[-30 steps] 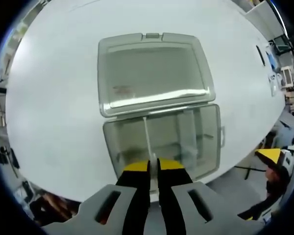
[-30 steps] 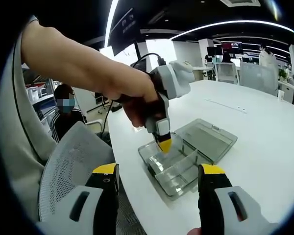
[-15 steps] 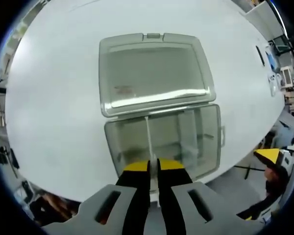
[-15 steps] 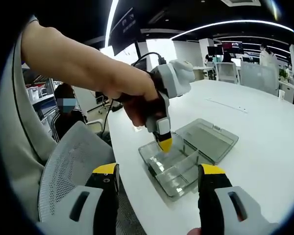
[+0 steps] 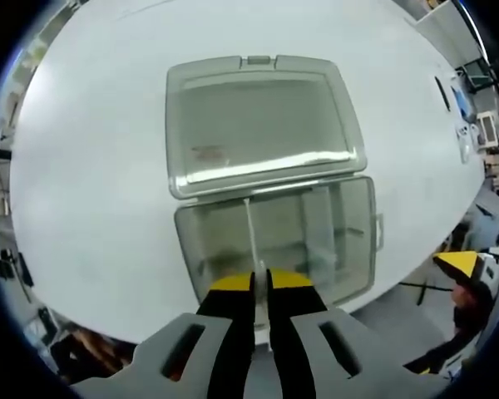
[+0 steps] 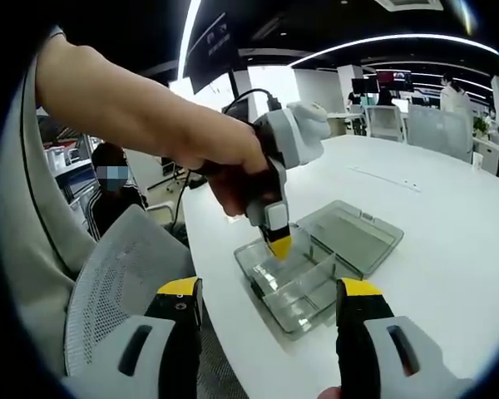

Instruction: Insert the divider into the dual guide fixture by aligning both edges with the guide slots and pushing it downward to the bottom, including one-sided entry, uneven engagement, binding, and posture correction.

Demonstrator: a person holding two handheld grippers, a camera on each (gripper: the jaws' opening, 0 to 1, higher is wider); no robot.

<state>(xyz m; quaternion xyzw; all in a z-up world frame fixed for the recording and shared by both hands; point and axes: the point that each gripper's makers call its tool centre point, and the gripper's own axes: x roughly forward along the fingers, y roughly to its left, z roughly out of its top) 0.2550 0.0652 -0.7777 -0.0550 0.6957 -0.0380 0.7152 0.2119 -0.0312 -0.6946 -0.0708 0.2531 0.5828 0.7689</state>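
Mesh chair (image 6: pixel 121 266) stands beside the bench (image 5: pixel 91 166); left hand-held gripper (image 5: pixel 260 283) pinches the divider (image 5: pixel 251 237) inside the fixture (image 5: pixel 349 241); right hand-held gripper (image 6: pixel 266 295) hovers released.

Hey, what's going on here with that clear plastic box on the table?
A person is fitting a thin clear divider into an open transparent box on a white table. The left gripper is shut on the divider's top edge, holding it upright inside the tray; the box's lid lies open flat behind. The right gripper hangs open off to the side, holding nothing. Whether the divider is fully seated is hard to tell.
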